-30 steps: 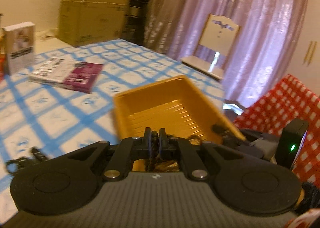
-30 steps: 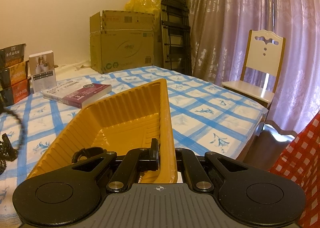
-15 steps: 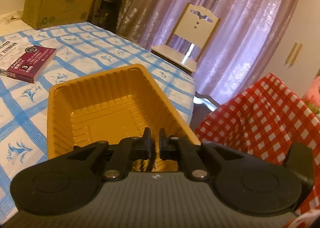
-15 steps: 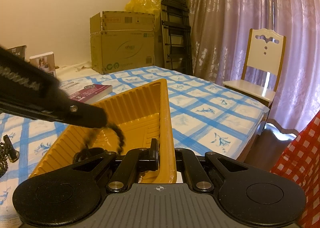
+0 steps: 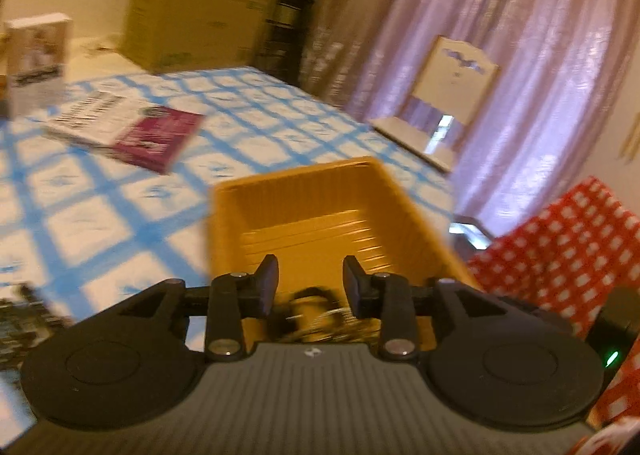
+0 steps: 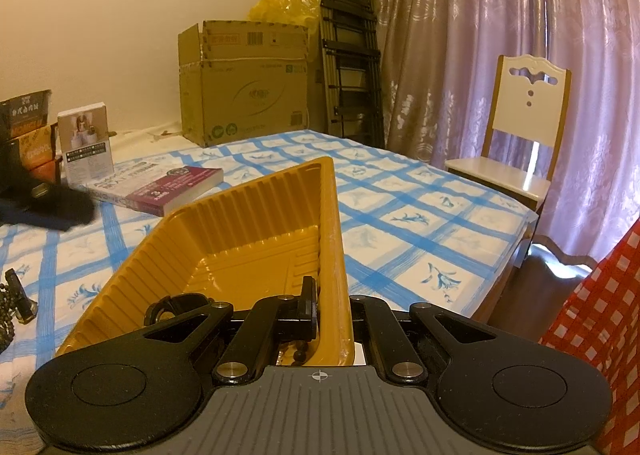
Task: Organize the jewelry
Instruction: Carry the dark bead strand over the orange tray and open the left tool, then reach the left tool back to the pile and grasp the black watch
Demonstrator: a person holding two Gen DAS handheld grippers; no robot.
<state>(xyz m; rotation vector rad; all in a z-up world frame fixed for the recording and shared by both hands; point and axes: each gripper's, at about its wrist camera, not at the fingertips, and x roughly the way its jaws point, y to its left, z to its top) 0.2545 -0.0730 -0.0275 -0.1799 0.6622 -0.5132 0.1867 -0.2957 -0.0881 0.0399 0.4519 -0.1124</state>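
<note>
The left claw (image 5: 310,279), pressed together half a second ago, is now spread above the tray (image 6: 256,215), the jewelry (image 5: 320,319) released inside its near end, while its rim is pinched by the right claw (image 6: 324,307).

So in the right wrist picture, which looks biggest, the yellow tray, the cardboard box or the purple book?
1. yellow tray, though it is nearest the camera
2. cardboard box
3. purple book

Left gripper (image 5: 310,281) with jaws spread apart, right gripper (image 6: 329,309) clamped, both pointing forward
</note>
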